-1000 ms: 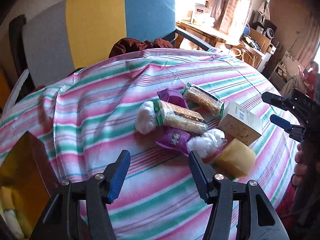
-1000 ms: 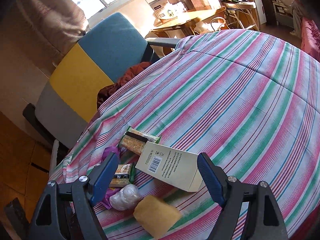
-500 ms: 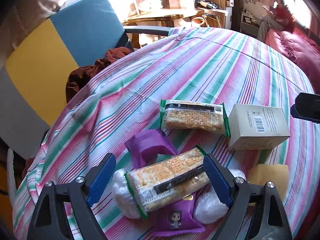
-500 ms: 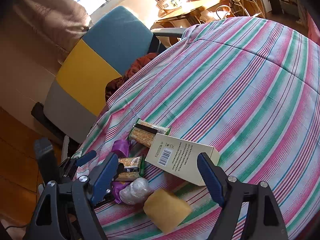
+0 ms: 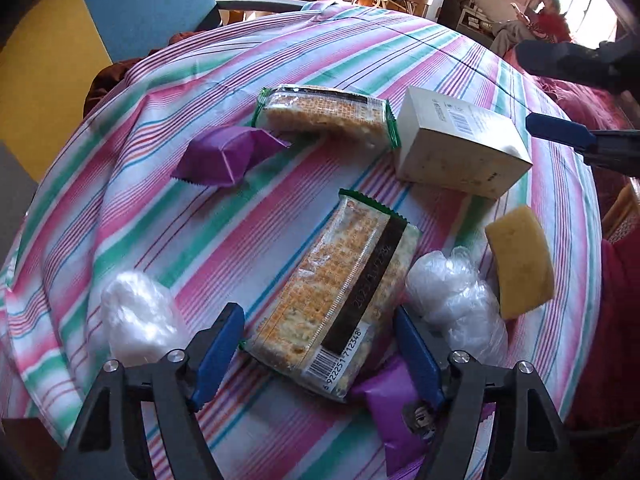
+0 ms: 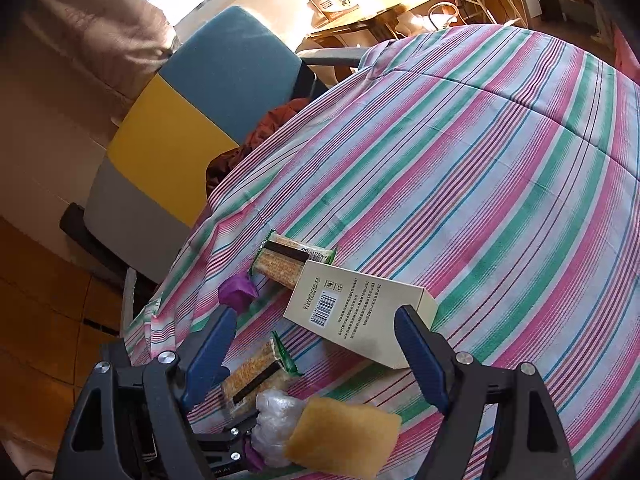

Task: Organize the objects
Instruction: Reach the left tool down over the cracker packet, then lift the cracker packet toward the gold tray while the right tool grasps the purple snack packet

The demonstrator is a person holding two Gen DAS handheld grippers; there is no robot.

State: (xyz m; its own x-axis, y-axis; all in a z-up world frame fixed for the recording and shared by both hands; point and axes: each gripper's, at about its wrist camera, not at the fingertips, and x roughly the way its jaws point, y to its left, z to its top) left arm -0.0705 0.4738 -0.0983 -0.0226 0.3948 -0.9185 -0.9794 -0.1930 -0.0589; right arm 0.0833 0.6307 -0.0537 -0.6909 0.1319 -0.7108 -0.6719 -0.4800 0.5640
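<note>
Left wrist view: the left gripper (image 5: 320, 352) is shown with its jaws spread wide and nothing clamped, the near end of a cracker pack (image 5: 340, 300) lying between the two blue pads. The pack's long axis is seen to run away from the jaws and slightly to the right, roughly along the direction of reach, so the pads are set across its short width; neither pad is seen touching the wrapper. A purple sachet (image 5: 394, 412) is partly tucked under the pack's near right corner, just beside the right pad, and could be pinched along with it. Clear plastic bundles (image 5: 136, 320) (image 5: 456, 300) flank the pack on either side, with a yellow sponge (image 5: 520, 260) beyond the right one.

Right wrist view: the right gripper (image 6: 316, 356) is likewise held wide open and empty, above the striped tablecloth (image 6: 500, 180), with the cream carton (image 6: 360, 316) lying ahead between its pads, its long axis slanting across the line of reach. The second cracker pack (image 6: 288, 260) is seen touching the carton's far corner.

By this reading, the left gripper is the nearer to a grasp, and closure across the pack's width is judged the likely coming move.
</note>
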